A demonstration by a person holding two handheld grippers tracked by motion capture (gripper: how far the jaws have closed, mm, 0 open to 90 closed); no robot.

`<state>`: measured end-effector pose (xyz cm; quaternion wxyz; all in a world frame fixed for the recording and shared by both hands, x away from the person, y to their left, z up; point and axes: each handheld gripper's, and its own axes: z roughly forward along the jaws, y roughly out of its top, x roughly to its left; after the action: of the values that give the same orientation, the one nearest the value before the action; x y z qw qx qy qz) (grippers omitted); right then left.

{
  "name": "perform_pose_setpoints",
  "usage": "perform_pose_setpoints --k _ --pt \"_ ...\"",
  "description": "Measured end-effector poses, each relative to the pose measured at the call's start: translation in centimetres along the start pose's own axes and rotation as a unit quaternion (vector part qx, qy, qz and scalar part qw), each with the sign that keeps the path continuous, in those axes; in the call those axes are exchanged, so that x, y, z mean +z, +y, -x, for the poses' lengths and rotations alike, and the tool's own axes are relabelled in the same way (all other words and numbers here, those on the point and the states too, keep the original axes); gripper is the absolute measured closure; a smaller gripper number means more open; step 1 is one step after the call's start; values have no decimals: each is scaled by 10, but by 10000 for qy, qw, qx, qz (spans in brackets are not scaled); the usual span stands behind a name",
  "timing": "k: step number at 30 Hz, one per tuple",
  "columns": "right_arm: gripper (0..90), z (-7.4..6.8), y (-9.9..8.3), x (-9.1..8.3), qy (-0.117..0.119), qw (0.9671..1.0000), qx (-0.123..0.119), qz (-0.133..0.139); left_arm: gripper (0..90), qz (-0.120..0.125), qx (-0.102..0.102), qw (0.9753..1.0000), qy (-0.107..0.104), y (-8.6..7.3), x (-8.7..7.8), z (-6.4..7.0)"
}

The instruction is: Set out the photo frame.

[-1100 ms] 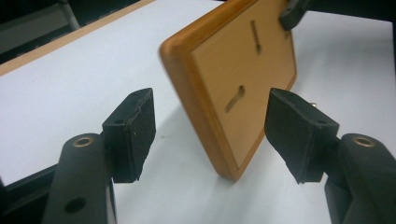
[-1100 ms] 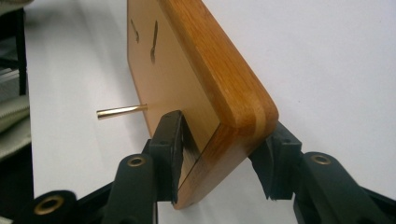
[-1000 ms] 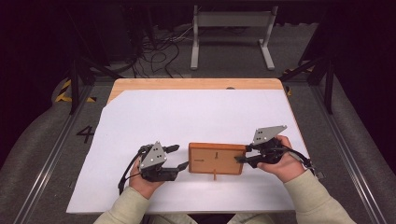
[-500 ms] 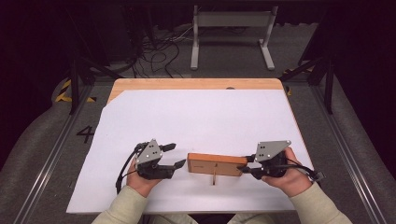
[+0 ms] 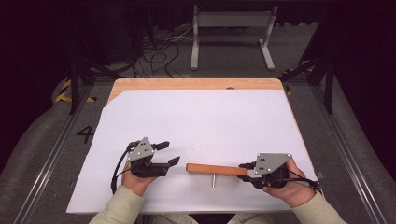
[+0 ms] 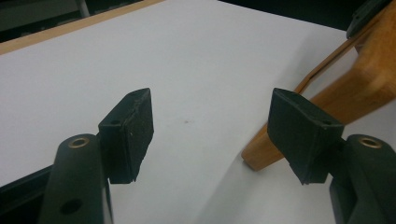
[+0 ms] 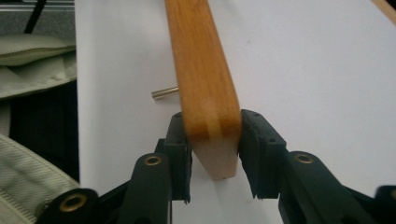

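A flat wooden board point(image 5: 216, 169) stands on its edge near the table's front, seen edge-on from above. A thin metal pin point(image 5: 213, 180) sticks out of it toward the person. My right gripper point(image 5: 246, 168) is shut on the board's right end point(image 7: 210, 116), one pad on each face. The left gripper point(image 5: 167, 153) hovers just left of the board, open, with nothing between its pads point(image 6: 133, 133). In the left gripper view the board's near corner point(image 6: 348, 93) lies behind the right pad.
White paper point(image 5: 201, 126) covers most of the wooden table point(image 5: 196, 84). Floor cables point(image 5: 154, 51) and a grey metal stand point(image 5: 231, 32) lie beyond the far edge. A sleeve point(image 7: 28, 60) shows at the left of the right gripper view.
The board has been tipped up from lying flat onto its edge, held by the right gripper. The left gripper has let go of it and drawn slightly away to the left.
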<state>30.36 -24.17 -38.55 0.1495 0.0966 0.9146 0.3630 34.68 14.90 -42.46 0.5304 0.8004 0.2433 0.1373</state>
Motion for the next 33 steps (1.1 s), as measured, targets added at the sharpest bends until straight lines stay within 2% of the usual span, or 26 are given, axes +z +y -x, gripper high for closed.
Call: perform_pose_setpoints --k 4,9,11,13,16,19,22,25,29,31,33 --pt "595 -4 -4 1 88 9998 174 46 318 -19 -14 10000 -9 -1 1 -1" --pt "534 -5 -5 1 78 9996 284 50 317 -20 -7 10000 -14 -1 1 0" --pt "465 -6 -7 0 98 9990 424 134 321 -37 -5 10000 5 -1 1 0" --pt "451 -7 -8 -2 145 9984 507 182 325 -51 -15 10000 26 -1 1 0" --pt "429 -9 -14 -7 102 9976 633 250 326 -54 -23 10000 17 -1 2 0" --pt "433 -8 -24 -11 32 9965 808 207 325 -57 -33 10000 13 -1 2 0" --pt "526 -9 -37 -10 36 9946 1037 40 326 -56 -30 10000 20 -1 2 0" --pt "654 -11 -45 -6 113 9935 1129 -115 326 -69 -23 10000 29 -1 3 0" --pt "846 -14 -48 4 257 9934 1094 -224 326 -79 -46 10000 38 -1 3 0" --pt "899 -15 -48 10 343 9931 1105 -192 327 -73 -36 10000 44 -1 3 -1" --pt "900 -14 -49 15 366 9921 1183 -193 328 -78 -63 9999 42 -1 2 0"
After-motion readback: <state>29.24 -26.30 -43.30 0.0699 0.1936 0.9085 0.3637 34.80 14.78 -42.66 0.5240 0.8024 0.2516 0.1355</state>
